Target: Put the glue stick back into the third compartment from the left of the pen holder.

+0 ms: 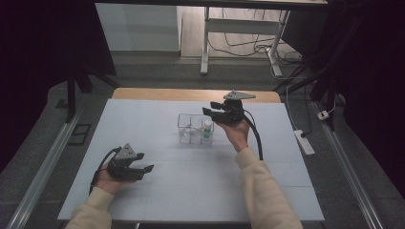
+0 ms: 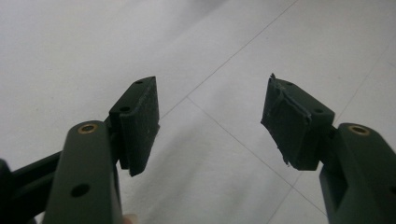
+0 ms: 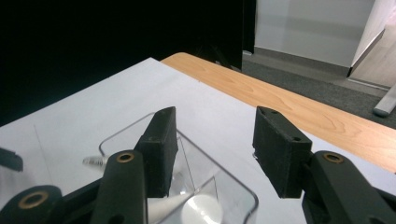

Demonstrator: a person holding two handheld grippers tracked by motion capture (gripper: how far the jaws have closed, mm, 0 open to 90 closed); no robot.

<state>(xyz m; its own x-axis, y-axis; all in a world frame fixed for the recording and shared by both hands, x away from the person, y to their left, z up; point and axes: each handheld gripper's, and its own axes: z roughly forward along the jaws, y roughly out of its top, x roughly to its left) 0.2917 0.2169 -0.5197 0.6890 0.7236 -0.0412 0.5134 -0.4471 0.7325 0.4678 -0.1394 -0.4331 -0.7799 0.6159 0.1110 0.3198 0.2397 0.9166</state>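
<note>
Grippers at the white table (image 1: pixel 157 191). Right gripper (image 1: pixel 213 109), jaws spread with nothing between the pads, hovers over the clear divided box (image 1: pixel 195 129); just beneath its tips, a white-capped bottle (image 1: pixel 207 130) stands upright in the nearest compartment. Left gripper (image 1: pixel 143 169), well apart from the box, rests low over bare tabletop, jaws likewise parted and empty.

A clear box (image 1: pixel 194 129) sits on the white table (image 1: pixel 157 186).
</note>
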